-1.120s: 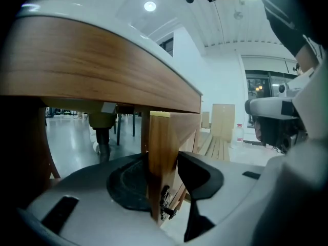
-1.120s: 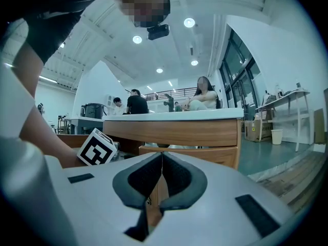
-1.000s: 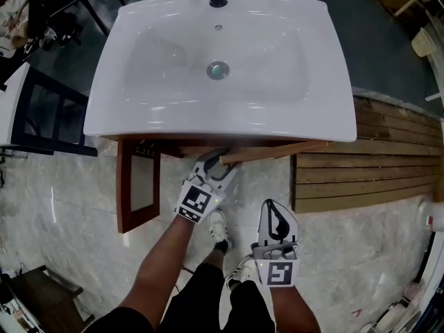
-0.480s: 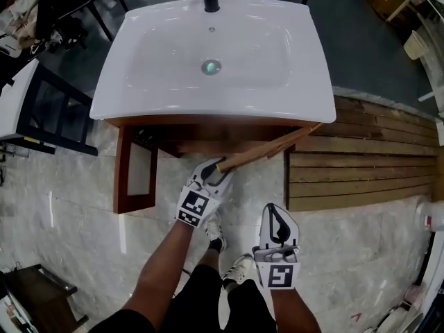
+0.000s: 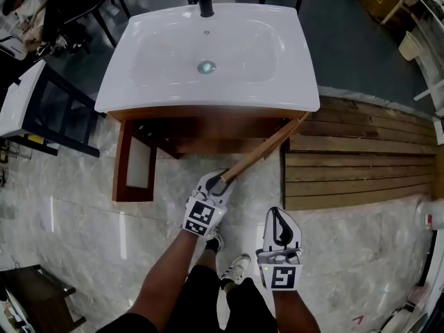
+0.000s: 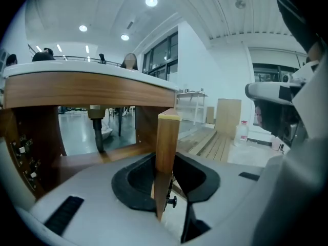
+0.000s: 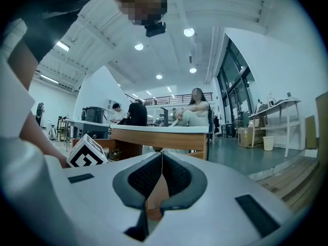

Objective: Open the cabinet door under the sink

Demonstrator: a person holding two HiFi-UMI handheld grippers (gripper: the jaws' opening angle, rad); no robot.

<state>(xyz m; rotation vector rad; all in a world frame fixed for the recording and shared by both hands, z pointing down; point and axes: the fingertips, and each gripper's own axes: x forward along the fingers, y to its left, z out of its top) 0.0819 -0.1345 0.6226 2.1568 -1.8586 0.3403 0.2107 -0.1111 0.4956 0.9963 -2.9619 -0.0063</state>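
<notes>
Under the white sink (image 5: 139, 101) stands a brown wooden cabinet. Its left door (image 5: 135, 166) hangs wide open. The right door (image 5: 262, 151) is swung partway out, and my left gripper (image 5: 218, 180) has that door's free edge between its jaws, which are closing on it. In the left gripper view the door's edge (image 6: 166, 137) stands upright between the left gripper's (image 6: 165, 163) pads, with a small dark knob (image 6: 171, 202) low on it. My right gripper (image 5: 279, 217) hangs nearer to me, shut and empty; its tips meet in the right gripper view (image 7: 161, 155).
Wooden decking (image 5: 361, 165) lies on the floor right of the cabinet. A dark-framed table (image 5: 41, 109) stands at the left. My shoes (image 5: 232, 269) are on the marble floor below the grippers. A drain pipe (image 6: 96, 129) shows inside the cabinet.
The right door has swung further out from the cabinet, drawn by my left gripper moving back toward me. My right gripper has drifted back too, still shut.
</notes>
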